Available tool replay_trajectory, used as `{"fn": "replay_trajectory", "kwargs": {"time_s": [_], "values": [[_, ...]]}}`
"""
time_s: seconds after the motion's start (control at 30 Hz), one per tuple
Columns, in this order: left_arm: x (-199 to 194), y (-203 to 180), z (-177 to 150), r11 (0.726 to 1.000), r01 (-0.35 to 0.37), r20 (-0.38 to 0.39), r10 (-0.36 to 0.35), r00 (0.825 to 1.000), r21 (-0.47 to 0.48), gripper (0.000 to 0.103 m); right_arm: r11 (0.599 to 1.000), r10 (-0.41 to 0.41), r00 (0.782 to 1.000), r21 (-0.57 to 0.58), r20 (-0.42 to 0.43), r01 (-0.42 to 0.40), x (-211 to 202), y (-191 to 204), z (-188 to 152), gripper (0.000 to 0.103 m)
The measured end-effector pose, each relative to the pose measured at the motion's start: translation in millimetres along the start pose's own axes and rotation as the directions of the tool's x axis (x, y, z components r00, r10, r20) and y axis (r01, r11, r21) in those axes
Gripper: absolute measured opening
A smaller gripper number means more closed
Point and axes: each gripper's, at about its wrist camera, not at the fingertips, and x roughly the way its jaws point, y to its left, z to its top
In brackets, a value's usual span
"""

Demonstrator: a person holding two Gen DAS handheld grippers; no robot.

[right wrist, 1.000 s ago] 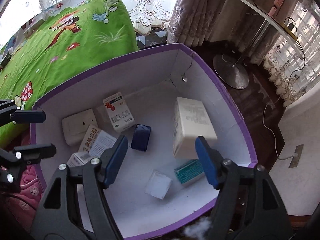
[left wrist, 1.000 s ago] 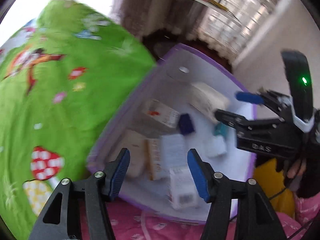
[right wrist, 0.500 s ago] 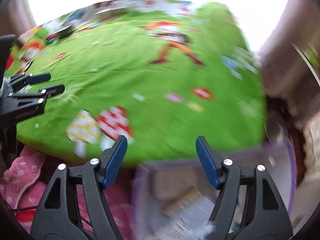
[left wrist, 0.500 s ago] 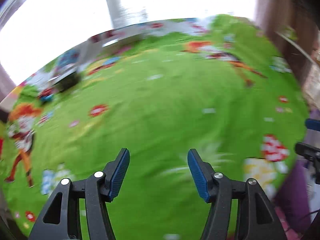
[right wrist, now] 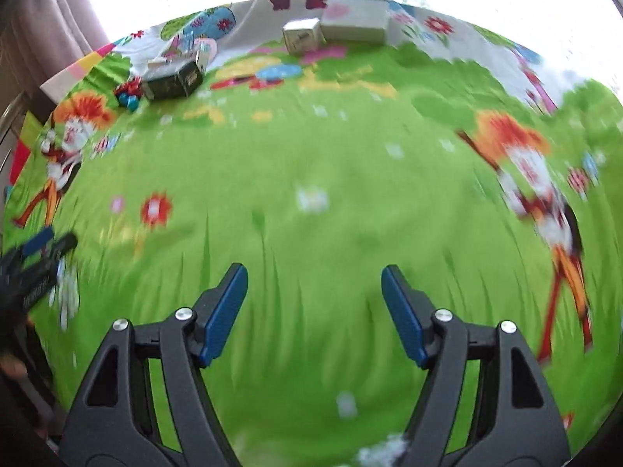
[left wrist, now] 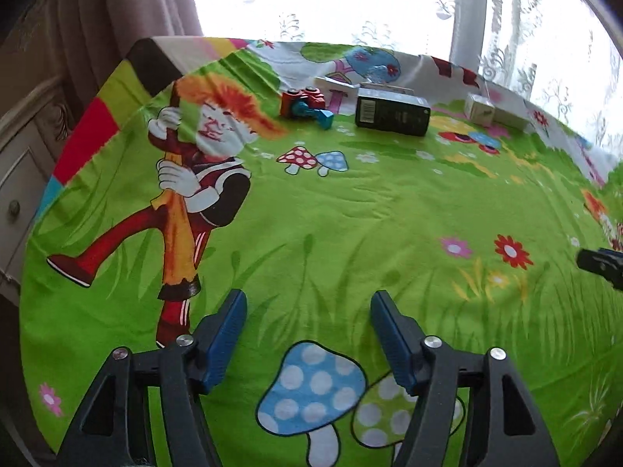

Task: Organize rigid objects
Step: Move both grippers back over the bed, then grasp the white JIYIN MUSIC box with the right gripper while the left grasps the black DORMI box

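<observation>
Both tongs [left wrist: 307, 334] [right wrist: 313, 311] gape empty, left widening, over bedspread [left wrist: 350, 214] bearing dark box [left wrist: 391, 114].

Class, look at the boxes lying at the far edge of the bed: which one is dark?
The dark box beside the red toy. The small box and the flat box further right are pale.

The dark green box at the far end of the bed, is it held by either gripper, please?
No, the dark green box lies on the green bedsheet, untouched.
</observation>
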Motion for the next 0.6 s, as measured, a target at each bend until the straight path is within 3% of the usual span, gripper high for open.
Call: {"fn": "replay_trajectory", "kwargs": {"time_s": [0.1,0.37,0.57,0.6], "values": [[3.0,13.7,1.9,0.996,0.049,0.009,-0.049,0.999,-0.073,0.077,1.0,-0.022,1.0,-0.004,0.023,0.022,35.6,5.5,51.7,0.074],[10.0,-5.6,4.8,0.999,0.04,-0.038,-0.04,0.998,0.018,0.098,0.994,-0.071,0.995,0.083,0.071,0.065,117.5,11.7,170.1,0.079],[14.8,-9.7,6.7,0.999,0.044,-0.052,-0.042,0.998,0.032,0.103,0.988,-0.091,0.993,0.133,0.071,0.081,145.1,1.8,214.5,0.082],[14.6,-9.8,6.7,0.999,0.044,-0.053,-0.042,0.998,0.032,0.103,0.99,-0.096,0.993,0.111,0.073,0.088,145.0,3.3,214.3,0.073]]}}
